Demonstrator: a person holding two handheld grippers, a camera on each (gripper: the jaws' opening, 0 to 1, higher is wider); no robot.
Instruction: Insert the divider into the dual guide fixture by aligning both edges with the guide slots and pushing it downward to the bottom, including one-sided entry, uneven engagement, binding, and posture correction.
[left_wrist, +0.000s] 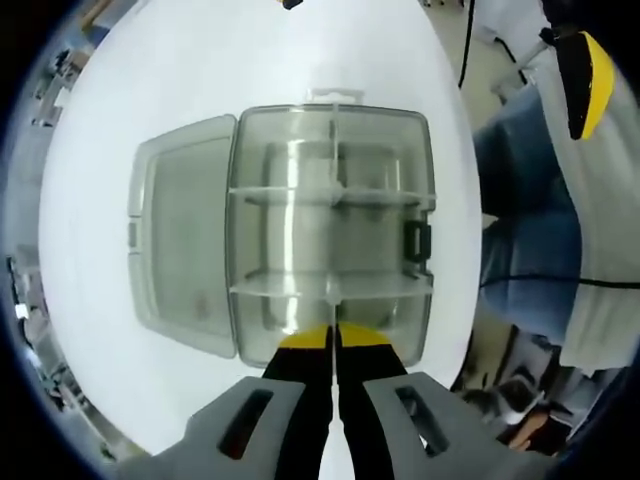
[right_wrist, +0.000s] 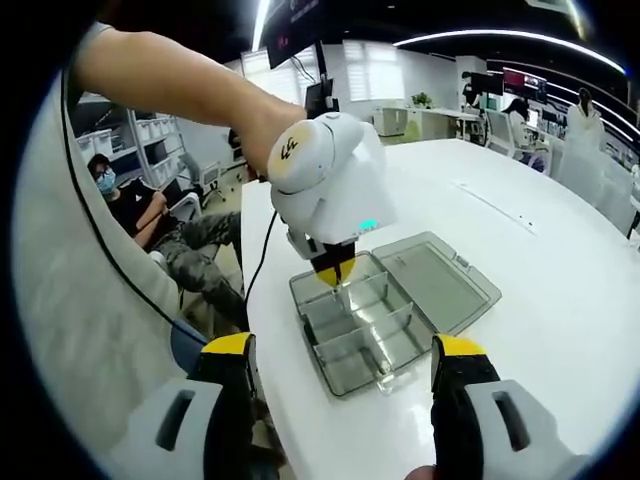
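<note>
Left claw (left_wrist: 332, 340) has its yellow-tipped jaws pinched together on the top edge of the clear divider (left_wrist: 334, 190), which stands upright along the centre of the transparent compartment box (left_wrist: 330, 230), crossing its two transverse walls; the box sits on the white bench (left_wrist: 120, 110) with its lid (left_wrist: 180, 250) lying open flat beside it. Right claw (right_wrist: 340, 365) hangs well apart from the box (right_wrist: 355, 325), jaws wide apart, nothing between them. A seated person (right_wrist: 150, 225) is beyond the bench edge.

The left claw (left_wrist: 333, 338) tips hide whatever they pinch above the clear box (left_wrist: 330, 230)
</note>
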